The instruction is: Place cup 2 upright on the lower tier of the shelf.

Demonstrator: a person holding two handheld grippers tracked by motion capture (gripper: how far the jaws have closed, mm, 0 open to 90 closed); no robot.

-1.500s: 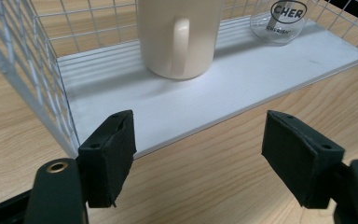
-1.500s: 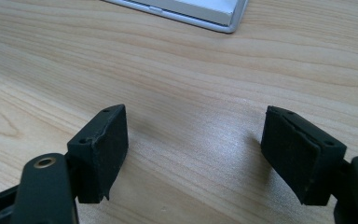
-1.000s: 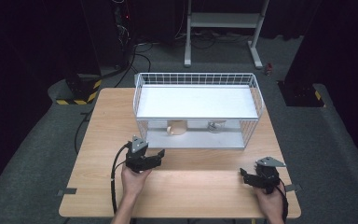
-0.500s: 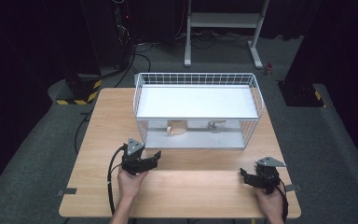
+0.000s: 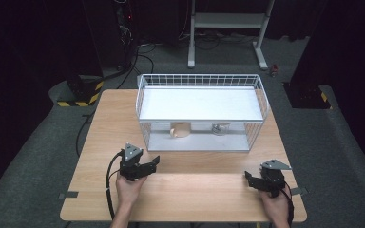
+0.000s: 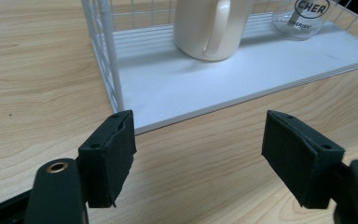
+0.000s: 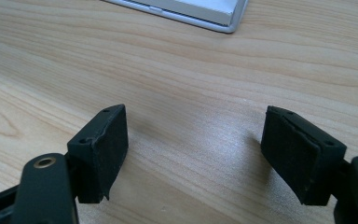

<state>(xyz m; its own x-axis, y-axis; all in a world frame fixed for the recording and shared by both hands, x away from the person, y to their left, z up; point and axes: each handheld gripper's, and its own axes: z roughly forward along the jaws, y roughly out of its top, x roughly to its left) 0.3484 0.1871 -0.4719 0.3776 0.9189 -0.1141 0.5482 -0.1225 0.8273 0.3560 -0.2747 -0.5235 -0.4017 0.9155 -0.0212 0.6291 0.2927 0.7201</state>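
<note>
While both the left gripper and right gripper stand spread and empty, frame edges crop the mug and glass.

Lab: dark room, equipment stand, floor cables.

Cream mug, white wire rack, pale woodgrain table, black hand-held grippers

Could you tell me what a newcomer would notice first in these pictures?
Probably the white wire rack at the middle of the wooden table, with a cream mug and a clear glass on its lower shelf. Next, the left gripper and right gripper, both open and empty near the table's front edge.
</note>
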